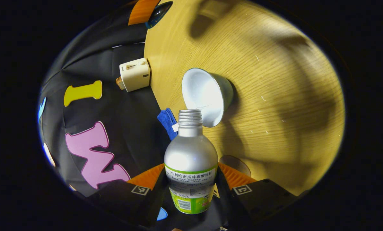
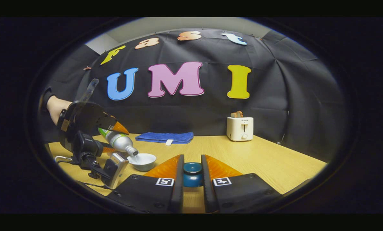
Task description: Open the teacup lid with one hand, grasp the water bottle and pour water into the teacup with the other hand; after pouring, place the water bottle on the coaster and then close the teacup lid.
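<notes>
My left gripper is shut on a silver water bottle with a green label and no cap. The bottle is tipped forward, its open mouth just over the rim of the white teacup on the wooden table. The right gripper view has the same bottle slanting down to the teacup, held by the left gripper. My right gripper is shut on the blue teacup lid, held above the table right of the cup. A brown coaster peeks out beside the bottle.
A cream toaster stands at the back of the table by the cloth wall. A folded blue cloth lies at the back, behind the cup. A hand holds the left gripper's bulky body at the left.
</notes>
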Available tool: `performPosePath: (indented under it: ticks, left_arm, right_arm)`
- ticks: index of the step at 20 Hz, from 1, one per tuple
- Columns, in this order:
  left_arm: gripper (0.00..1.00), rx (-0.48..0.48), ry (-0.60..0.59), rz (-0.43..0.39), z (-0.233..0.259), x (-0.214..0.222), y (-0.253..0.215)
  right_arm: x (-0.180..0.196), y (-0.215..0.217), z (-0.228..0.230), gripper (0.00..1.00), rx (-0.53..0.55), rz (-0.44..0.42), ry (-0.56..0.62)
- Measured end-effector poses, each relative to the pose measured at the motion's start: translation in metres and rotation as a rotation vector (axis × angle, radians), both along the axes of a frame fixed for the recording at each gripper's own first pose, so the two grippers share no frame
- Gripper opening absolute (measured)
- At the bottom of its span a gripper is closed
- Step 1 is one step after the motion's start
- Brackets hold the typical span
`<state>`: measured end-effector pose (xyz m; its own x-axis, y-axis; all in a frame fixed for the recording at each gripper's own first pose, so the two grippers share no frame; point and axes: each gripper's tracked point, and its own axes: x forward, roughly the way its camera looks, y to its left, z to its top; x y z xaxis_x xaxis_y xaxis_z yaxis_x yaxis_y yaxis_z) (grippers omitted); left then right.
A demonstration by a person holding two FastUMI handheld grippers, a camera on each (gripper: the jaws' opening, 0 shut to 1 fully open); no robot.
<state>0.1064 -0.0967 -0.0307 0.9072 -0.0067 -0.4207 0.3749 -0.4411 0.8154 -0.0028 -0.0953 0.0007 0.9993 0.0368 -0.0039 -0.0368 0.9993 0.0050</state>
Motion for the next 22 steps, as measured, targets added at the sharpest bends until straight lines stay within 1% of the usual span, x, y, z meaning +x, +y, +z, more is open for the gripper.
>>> performPosePath:
  ticks: [3, 4, 5, 6, 9, 13, 14, 15, 16, 17, 18, 19, 22]
  left_arm:
    - [0.8, 0.052, 0.005, 0.0, 0.003, 0.0, 0.002]
    - [0.8, 0.072, 0.0, 0.004, 0.004, 0.003, 0.006]
    - [0.8, 0.083, 0.0, 0.002, 0.004, 0.005, 0.009]
    - [0.8, 0.096, 0.002, 0.005, 0.005, 0.005, 0.01]
    - [0.8, 0.125, 0.003, -0.002, 0.007, 0.006, 0.011]
    - [0.8, 0.169, -0.011, -0.032, 0.008, 0.001, 0.005]
    - [0.8, 0.184, -0.017, -0.043, 0.009, 0.0, 0.004]
    - [0.8, 0.192, -0.021, -0.045, 0.008, 0.0, 0.004]
    - [0.8, 0.198, -0.019, -0.042, 0.008, 0.002, 0.006]
    - [0.8, 0.201, -0.023, -0.043, 0.007, 0.003, 0.007]
    - [0.8, 0.207, -0.027, -0.043, 0.01, 0.008, 0.007]
    - [0.8, 0.217, -0.031, -0.045, 0.011, 0.009, 0.008]
    - [0.8, 0.242, -0.039, -0.051, 0.012, 0.011, 0.015]
  right_arm:
    - [0.0, 0.001, 0.0, 0.24, 0.0, 0.005, 0.0]
    - [-0.001, 0.002, 0.0, 0.29, 0.0, 0.008, 0.0]
    - [-0.001, 0.002, 0.0, 0.29, -0.001, 0.01, 0.0]
    - [-0.001, 0.001, 0.0, 0.24, -0.001, 0.01, 0.0]
    - [-0.001, 0.002, 0.0, 0.24, -0.001, 0.01, -0.001]
    - [-0.001, 0.003, 0.0, 0.24, -0.001, 0.015, -0.001]
    - [-0.001, 0.003, -0.001, 0.29, -0.001, 0.015, -0.001]
    - [-0.001, 0.003, 0.0, 0.29, -0.001, 0.015, -0.001]
    - [-0.001, 0.003, 0.0, 0.34, -0.001, 0.015, -0.001]
    - [-0.001, 0.003, 0.0, 0.29, -0.001, 0.017, 0.0]
    - [-0.001, 0.004, -0.001, 0.29, -0.001, 0.021, 0.0]
    - [0.0, 0.005, -0.001, 0.24, -0.001, 0.022, -0.001]
    - [-0.001, 0.004, -0.001, 0.24, -0.001, 0.024, -0.001]
